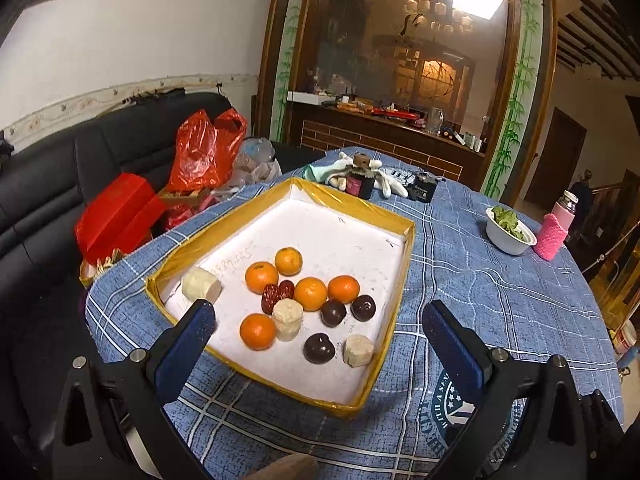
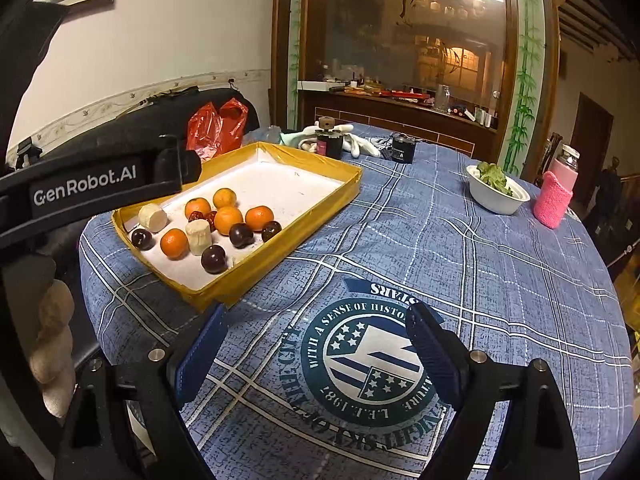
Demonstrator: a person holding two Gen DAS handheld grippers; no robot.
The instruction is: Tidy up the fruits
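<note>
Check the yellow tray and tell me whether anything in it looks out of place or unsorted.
The fruit is unsorted: in the yellow tray, oranges, dark round fruits, pale peeled chunks and red dates lie mixed in one loose cluster at the near end. Nothing looks spilled or damaged.
</note>
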